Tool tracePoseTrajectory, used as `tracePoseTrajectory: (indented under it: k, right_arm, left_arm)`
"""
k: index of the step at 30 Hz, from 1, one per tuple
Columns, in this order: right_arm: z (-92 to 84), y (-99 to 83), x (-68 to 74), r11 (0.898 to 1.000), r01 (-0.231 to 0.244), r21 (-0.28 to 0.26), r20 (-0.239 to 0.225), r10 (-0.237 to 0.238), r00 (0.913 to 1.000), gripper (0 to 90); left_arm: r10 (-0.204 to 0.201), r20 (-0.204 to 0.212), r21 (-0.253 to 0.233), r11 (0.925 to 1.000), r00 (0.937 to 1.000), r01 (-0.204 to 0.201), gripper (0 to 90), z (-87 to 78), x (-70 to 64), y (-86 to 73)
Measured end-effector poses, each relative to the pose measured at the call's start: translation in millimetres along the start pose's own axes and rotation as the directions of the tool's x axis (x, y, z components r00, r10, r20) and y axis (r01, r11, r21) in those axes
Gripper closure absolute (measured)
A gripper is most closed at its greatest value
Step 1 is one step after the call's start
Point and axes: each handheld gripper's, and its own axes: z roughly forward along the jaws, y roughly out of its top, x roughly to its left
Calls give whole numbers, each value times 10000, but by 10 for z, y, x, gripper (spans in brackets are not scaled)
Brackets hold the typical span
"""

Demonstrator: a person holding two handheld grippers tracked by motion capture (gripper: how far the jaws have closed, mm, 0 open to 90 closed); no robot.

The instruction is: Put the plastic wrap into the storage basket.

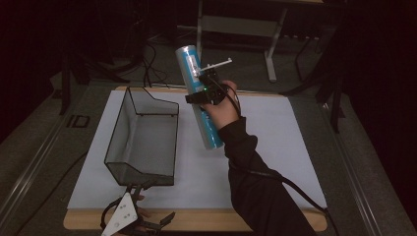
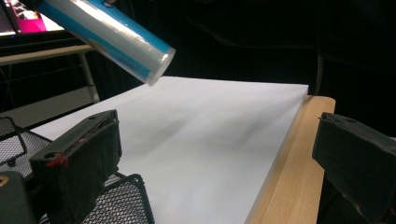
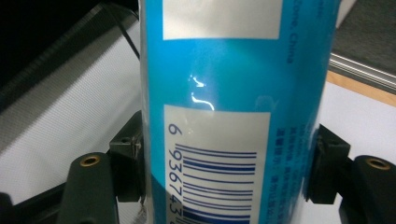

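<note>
Dark room all around, with metal desk legs (image 1: 271, 49) and loose cables (image 1: 150, 61) on the floor behind my table (image 1: 196, 220), whose wooden edge shows along the near side under a big white sheet (image 1: 275, 147).

I have the blue roll (image 1: 199, 96), a long cylinder wrapped in clear shiny film, lifted well above the sheet and tilted, its top end leaning away toward the far edge and its lower end pointing down toward me. From the left gripper view I see that lower end (image 2: 156, 65) hanging in the air over the sheet (image 2: 201, 140), touching nothing beneath it. In the right gripper view the roll (image 3: 233, 88) stands close up with a white barcode label (image 3: 215, 163) facing the camera.

My right hand-held gripper (image 1: 206, 81) is clamped across the middle of the roll; in its own view both black pads press the roll's sides, one on each flank. My right hand (image 1: 223, 105) and dark sleeve (image 1: 255, 182) reach up from the near edge, the cable trailing down beside the forearm.

Left of the roll and apart from it sits a black wire-mesh basket (image 1: 142, 140) on the sheet, its long side running away from me.

My left hand-held gripper (image 1: 142, 219) rests low at the near edge of the table, just at the basket's near end. Its jaws stand wide apart with nothing between them, and the mesh (image 2: 121, 200) lies under the left jaw.
</note>
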Motion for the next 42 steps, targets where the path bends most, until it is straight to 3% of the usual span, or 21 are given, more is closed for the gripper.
tracePoseTrajectory:
  k: [9, 12, 15, 19, 20, 21, 24, 26, 27, 32, 36, 42]
  right_arm:
    - [127, 74, 282, 9976, -214, -652, -190, 202, 9996, 319]
    - [178, 96, 361, 9959, -494, -753, -455, 461, 9979, 319]
    - [257, 107, 467, 9956, -534, -768, -407, 504, 9979, 319]
    - [347, 89, 551, 9893, -1015, -1047, -881, 924, 9918, 319]
    - [369, 82, 580, 9864, -1172, -1153, -918, 1069, 9900, 319]
    - [392, 74, 609, 9851, -1207, -1226, -935, 1096, 9896, 319]
    - [444, 49, 666, 9810, -1352, -1389, -1029, 1214, 9872, 319]
    - [520, -13, 708, 9722, -1849, -1440, -1533, 1627, 9747, 319]
    - [557, -48, 729, 9692, -1993, -1445, -1590, 1760, 9715, 319]
    - [716, -195, 799, 9740, -1958, -1139, -1614, 1763, 9710, 319]
    - [832, -302, 841, 9709, -2187, -973, -1820, 1986, 9630, 319]
    - [937, -417, 894, 9739, -2147, -734, -1608, 2009, 9663, 319]
  left_arm:
    - [85, -80, 126, 9999, 9999, -84, 19, 6, 3, -2]
    - [148, -57, 255, 9996, 9999, -146, 18, 13, -3, -7]
    - [184, -126, 170, 9997, 9998, -182, 18, 6, -10, 1]
    - [198, -492, 213, 9996, 9986, -188, 18, -4, -3, -2]
    - [305, -1002, 303, 9992, 9945, -276, 18, -9, 3, -6]
    - [309, -1181, 280, 9992, 9925, -278, 18, -13, 6, -4]
    - [310, -1322, 121, 9995, 9907, -297, 18, -36, 9, 4]
    - [435, -1418, 138, 9990, 9889, -419, 18, -37, -2, 4]
    - [419, -1404, 159, 9991, 9892, -401, 18, -33, -6, 3]
    - [487, -1422, 154, 9988, 9886, -470, 18, -29, -11, 6]
    - [478, -1506, 158, 9988, 9874, -459, 18, -33, -3, 7]
    - [380, -1432, 125, 9993, 9890, -366, 18, -36, 2, 6]
